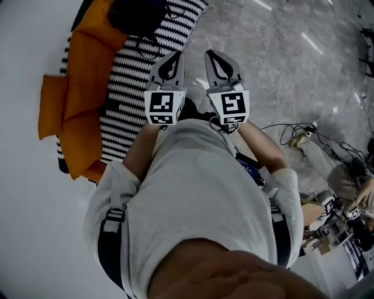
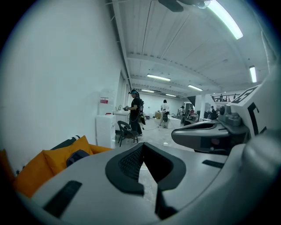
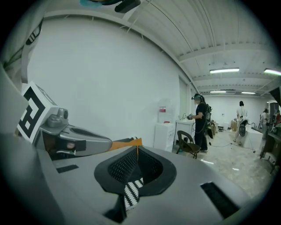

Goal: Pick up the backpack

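Note:
The backpack (image 1: 137,14) is a dark bundle at the far end of a black-and-white striped sofa (image 1: 131,76), beside orange cushions (image 1: 82,87). In the left gripper view the backpack (image 2: 78,157) shows as a dark shape between the orange cushions (image 2: 52,162). My left gripper (image 1: 173,55) and right gripper (image 1: 211,54) are held side by side in front of my body, pointing past the sofa's edge, short of the backpack. Both are shut with nothing between the jaws. The left gripper (image 2: 142,147) and right gripper (image 3: 137,151) show closed tips in their own views.
Grey marble floor (image 1: 274,64) lies to the right of the sofa. Cables and a power strip (image 1: 301,139) trail on it, with cluttered gear (image 1: 339,228) at the right edge. Farther off stand a white cabinet (image 2: 104,127), a chair (image 2: 125,132) and a person (image 2: 135,114).

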Demonstrator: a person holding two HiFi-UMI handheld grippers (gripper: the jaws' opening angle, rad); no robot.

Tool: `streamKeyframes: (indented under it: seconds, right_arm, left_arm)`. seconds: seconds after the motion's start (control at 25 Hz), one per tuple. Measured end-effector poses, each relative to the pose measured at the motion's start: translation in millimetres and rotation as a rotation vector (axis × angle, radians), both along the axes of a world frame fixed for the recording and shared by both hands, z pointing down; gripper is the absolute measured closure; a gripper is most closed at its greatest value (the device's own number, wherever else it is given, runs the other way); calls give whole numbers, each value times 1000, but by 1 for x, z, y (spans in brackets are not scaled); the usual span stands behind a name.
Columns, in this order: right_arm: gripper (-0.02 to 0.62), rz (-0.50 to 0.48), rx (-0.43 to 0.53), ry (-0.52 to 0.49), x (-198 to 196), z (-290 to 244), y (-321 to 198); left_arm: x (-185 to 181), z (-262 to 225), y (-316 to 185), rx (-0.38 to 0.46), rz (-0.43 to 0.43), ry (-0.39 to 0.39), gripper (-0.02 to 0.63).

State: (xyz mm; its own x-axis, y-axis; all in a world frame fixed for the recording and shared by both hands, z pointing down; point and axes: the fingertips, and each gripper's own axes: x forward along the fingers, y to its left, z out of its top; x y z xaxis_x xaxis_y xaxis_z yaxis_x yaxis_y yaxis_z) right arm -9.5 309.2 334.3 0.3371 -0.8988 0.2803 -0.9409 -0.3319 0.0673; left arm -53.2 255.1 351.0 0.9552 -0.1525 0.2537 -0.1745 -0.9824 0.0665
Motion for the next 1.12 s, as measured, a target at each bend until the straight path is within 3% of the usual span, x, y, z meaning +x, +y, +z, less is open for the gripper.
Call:
streamKeyframes:
  seconds: [0.28,0.52,0.84,1.12]
  right_arm:
    - [555,-49,-2,14,-21,-16,-26]
    - [555,-99,-5,12,-16,-11,-43]
    - [555,-207,0,18,5,-7,-98]
    - [555,-330,-41,19,0,6,-154]
  left_arm:
    - [-19,-9,-24,-3,-37,-18,595]
    - [-16,-6,-38,-4,-75,-27,595]
    - [-2,5,-83,-21,-173,-36,595]
    - [-5,18,-126,-68,-268,-34,595]
